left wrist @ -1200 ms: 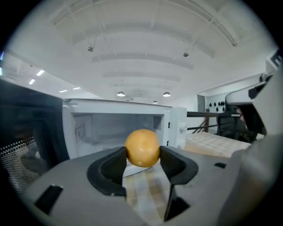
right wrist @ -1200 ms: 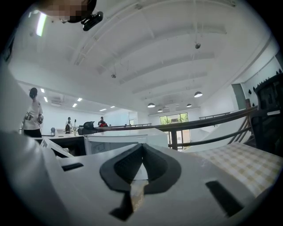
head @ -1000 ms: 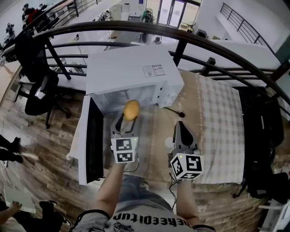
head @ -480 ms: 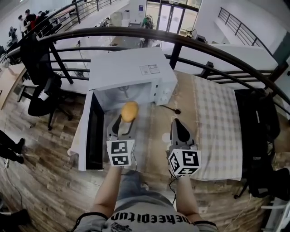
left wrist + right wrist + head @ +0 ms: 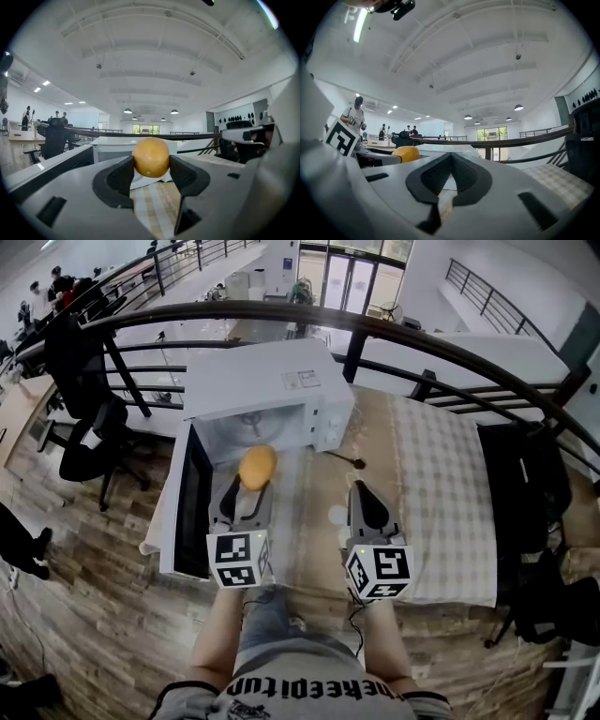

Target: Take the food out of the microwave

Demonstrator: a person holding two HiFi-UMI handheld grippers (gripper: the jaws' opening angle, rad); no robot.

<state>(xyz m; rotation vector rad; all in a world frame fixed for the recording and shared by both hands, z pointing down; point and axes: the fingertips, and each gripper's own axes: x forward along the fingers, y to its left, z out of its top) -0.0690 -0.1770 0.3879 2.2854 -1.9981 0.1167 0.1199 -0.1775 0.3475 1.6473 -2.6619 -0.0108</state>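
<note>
In the head view, the white microwave [image 5: 281, 381] stands on a table under a checked cloth [image 5: 441, 484]. Its door [image 5: 183, 512] is swung wide to the left, and a turntable fitting [image 5: 249, 418] shows in the cavity. The food [image 5: 258, 467] is outside, just in front of the opening, clamped by the left gripper [image 5: 255, 484]. The right gripper [image 5: 359, 493] hangs beside it over the cloth.

In the left gripper view, both pads press the food's sides. It is round, smooth and matte golden-orange, with a small pale fleck low down.

In the right gripper view, the jaws meet on nothing, and the food shows at the left.
</note>
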